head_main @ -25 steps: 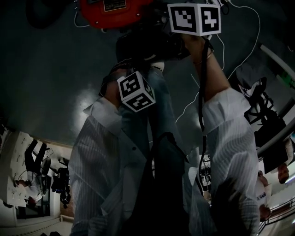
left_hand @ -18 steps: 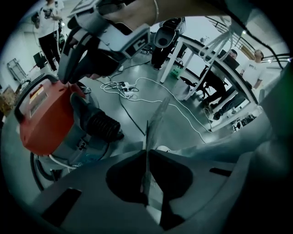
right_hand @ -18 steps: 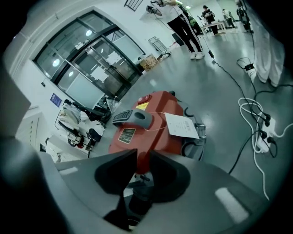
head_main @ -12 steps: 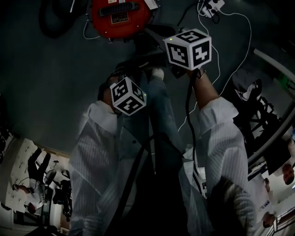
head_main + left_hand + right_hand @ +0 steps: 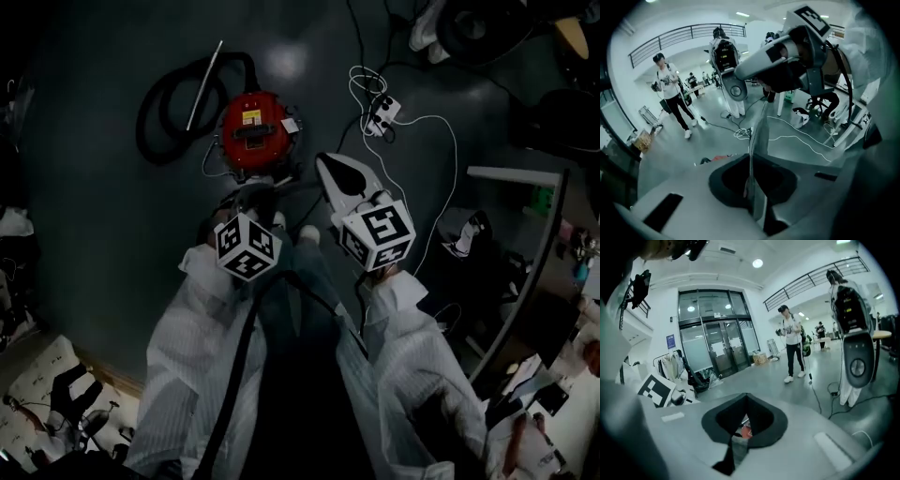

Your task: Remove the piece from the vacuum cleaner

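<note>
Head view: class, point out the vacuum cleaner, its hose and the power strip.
vacuum cleaner [image 5: 253, 139]: head view, red top.
hose [image 5: 144, 114]: head view, left bend.
power strip [image 5: 384, 111]: head view, white body.

Robotics lab hall — white robot [image 5: 851, 333], glass doors [image 5: 717, 350], mezzanine railing [image 5: 689, 33].

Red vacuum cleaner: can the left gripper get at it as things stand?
Probably not from here. The left gripper, fingers shut, is held high, while the red vacuum cleaner sits on the floor far below it. Nothing seems to stand between them, so lowering the hand should do.
</note>
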A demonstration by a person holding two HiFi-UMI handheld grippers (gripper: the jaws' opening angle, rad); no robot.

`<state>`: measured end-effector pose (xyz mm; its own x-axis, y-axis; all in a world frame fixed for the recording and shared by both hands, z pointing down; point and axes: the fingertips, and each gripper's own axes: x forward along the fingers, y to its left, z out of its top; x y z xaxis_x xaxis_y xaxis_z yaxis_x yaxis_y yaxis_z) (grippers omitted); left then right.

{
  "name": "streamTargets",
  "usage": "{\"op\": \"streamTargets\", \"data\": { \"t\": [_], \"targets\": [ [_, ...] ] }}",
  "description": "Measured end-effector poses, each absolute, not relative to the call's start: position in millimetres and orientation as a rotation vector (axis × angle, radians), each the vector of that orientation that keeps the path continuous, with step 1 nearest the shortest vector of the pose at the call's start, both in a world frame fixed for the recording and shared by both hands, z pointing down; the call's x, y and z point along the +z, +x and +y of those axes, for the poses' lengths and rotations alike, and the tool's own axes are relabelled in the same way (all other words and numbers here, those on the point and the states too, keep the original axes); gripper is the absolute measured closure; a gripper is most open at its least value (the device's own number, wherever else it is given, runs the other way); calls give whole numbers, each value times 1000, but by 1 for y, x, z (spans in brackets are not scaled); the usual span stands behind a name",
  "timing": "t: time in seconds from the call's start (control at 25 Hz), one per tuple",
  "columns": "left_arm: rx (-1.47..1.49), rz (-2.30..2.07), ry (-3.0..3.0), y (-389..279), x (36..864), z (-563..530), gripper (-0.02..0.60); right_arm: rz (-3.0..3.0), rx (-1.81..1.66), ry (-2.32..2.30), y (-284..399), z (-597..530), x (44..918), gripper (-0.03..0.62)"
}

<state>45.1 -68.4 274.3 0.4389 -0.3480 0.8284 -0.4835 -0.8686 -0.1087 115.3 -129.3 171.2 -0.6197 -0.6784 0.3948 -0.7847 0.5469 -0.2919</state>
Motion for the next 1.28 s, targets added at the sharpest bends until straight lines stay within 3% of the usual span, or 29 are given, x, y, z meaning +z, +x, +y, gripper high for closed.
{"op": "streamTargets", "data": {
  "t": [0.24, 0.52, 1.28],
  "targets": [
    [1263, -963, 2592, 46, 162, -71, 558, -2553, 474, 1387, 134, -85, 79, 592],
    [1146, -1079, 2633, 54, 93, -69, 558, -2602, 385, 1386, 124, -57, 29, 594],
    [1095, -1109, 2693, 71, 55, -72, 558, -2653, 332, 1359, 121, -55, 2, 594]
  ]
}}
